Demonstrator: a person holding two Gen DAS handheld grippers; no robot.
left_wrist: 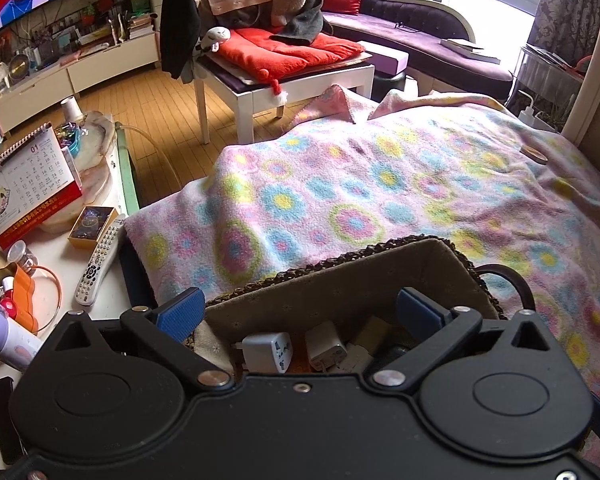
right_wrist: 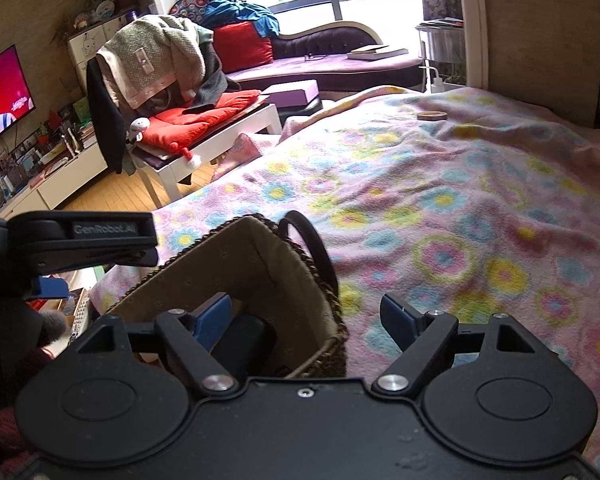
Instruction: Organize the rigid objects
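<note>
Hovering over a woven brown basket with fabric lining (left_wrist: pixel 340 276) on the flowered fleece blanket (left_wrist: pixel 380 184), the left gripper (left_wrist: pixel 300 312) has its blue-padded tongs spread and empty. Below it lie a grey travel adapter (left_wrist: pixel 270 350) and white plug cubes (left_wrist: pixel 326 346), probably light, hard and slick, best pinched across flat sides. The right gripper (right_wrist: pixel 306 320), tongs likewise spread, straddles the basket's wall. A small round wooden disc (right_wrist: pixel 431 115) rests at one o'clock, well apart.
</note>
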